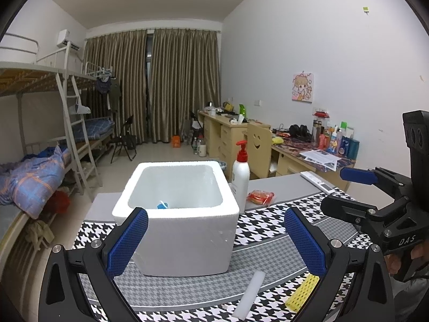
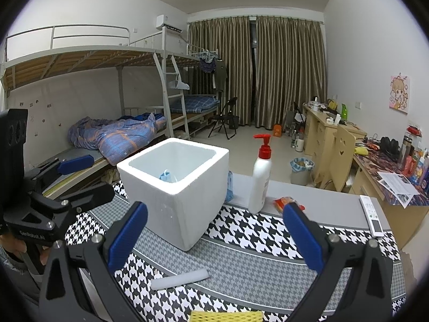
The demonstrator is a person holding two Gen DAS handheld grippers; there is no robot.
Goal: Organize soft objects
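Observation:
A white foam box stands open on the houndstooth cloth, with a blue and white soft item inside it. A white foam stick and a yellow foam net lie on the cloth near me. My left gripper is open and empty, just in front of the box; it also shows in the right wrist view. My right gripper is open and empty, above the cloth to the right; it also shows in the left wrist view.
A white pump bottle with a red top stands right of the box. A red snack packet and a white remote lie beyond. Bunk beds stand left, desks right.

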